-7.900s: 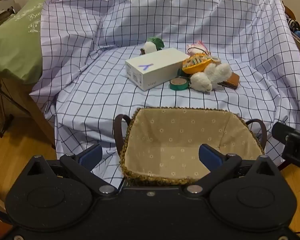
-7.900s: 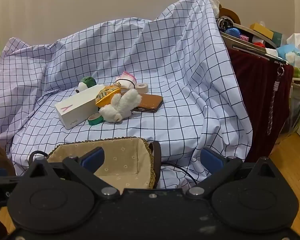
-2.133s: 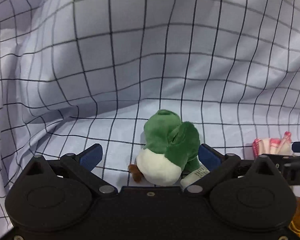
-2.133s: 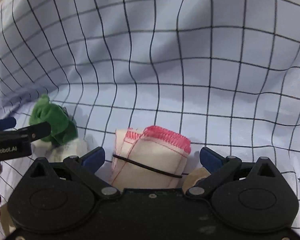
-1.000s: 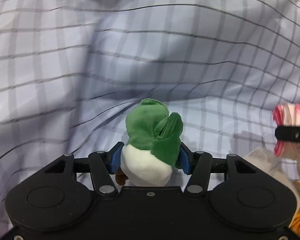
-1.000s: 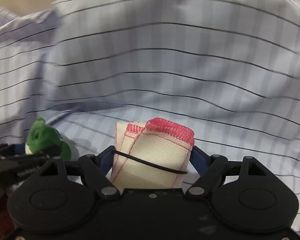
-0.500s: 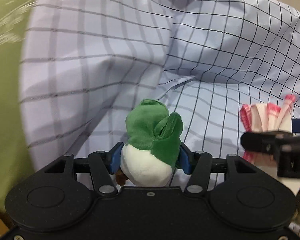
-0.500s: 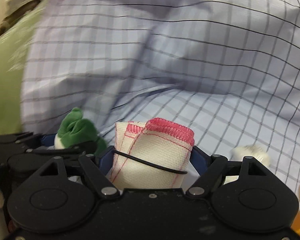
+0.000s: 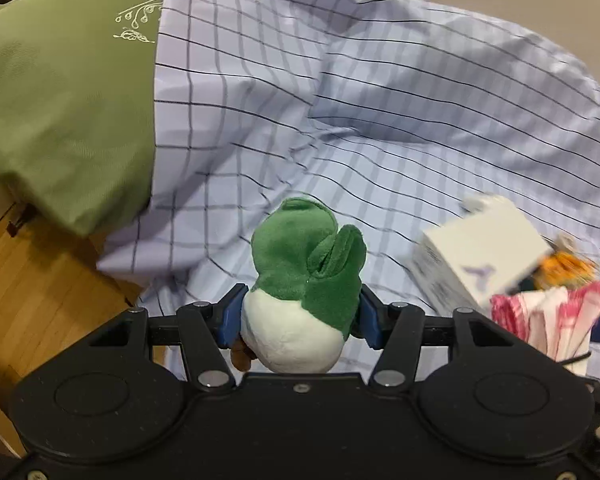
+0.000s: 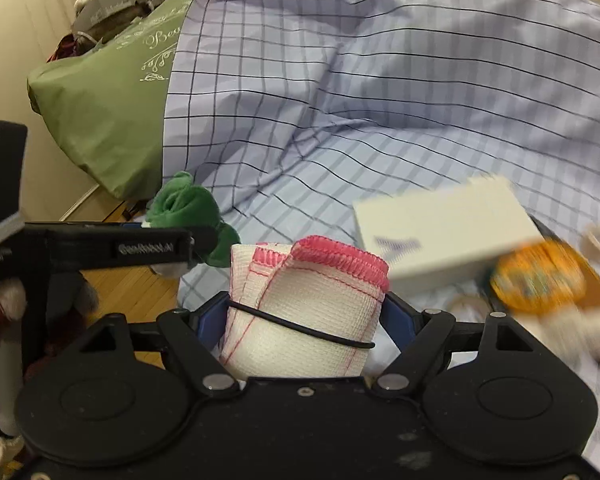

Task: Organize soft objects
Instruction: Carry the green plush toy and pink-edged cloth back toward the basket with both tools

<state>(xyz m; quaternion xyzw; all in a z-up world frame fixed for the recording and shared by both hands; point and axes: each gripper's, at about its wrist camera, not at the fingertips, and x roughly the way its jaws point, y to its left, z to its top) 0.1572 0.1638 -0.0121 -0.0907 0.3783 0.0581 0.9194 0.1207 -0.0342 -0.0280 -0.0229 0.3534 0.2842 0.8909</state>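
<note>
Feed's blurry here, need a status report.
Left gripper shut on green plush. Right gripper shut on rolled cloth. Nothing blocking. Basket not in view.

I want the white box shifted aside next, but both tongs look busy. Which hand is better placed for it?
Neither is free: the left tongs clamp the green plush, the right tongs clamp the rolled cloth. Once emptied, probably the right: the white box lies on its side of both views.

Home: draped sheet (image 9: 380, 128), wooden floor (image 9: 40, 280)
</note>
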